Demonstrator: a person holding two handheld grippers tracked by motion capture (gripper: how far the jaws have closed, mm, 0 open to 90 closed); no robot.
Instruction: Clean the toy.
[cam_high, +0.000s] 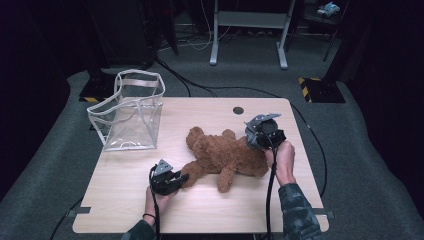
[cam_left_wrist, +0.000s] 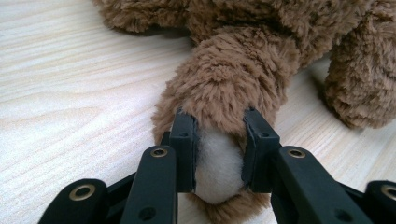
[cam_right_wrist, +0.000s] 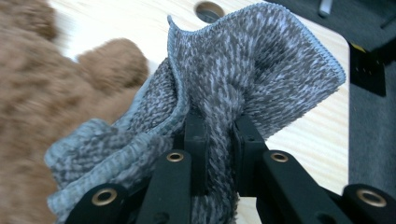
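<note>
1. Teddy bear (cam_high: 225, 157): lying mid-desk (cam_high: 130, 200); left claw (cam_left_wrist: 219, 149) clamps its paw.
2. Grey cloth (cam_right_wrist: 243, 70): pinched in right claw (cam_right_wrist: 219, 140), beside bear.
3. Risks: soft paw slipping free; bunched cloth dropping.

the wooden table (cam_high: 210, 210) sits evenly lit from above while the room around it falls off into near black. the high view is soft and low in detail. the teddy bear (cam_high: 225, 157) casts only a faint, short shadow on the table beside it. in the left gripper view the bear's paw (cam_left_wrist: 219, 163) is crisp and its fur further back softens. in the right gripper view the grey cloth (cam_right_wrist: 243, 79) is sharp and the bear beside it is smeared with blur.
</note>
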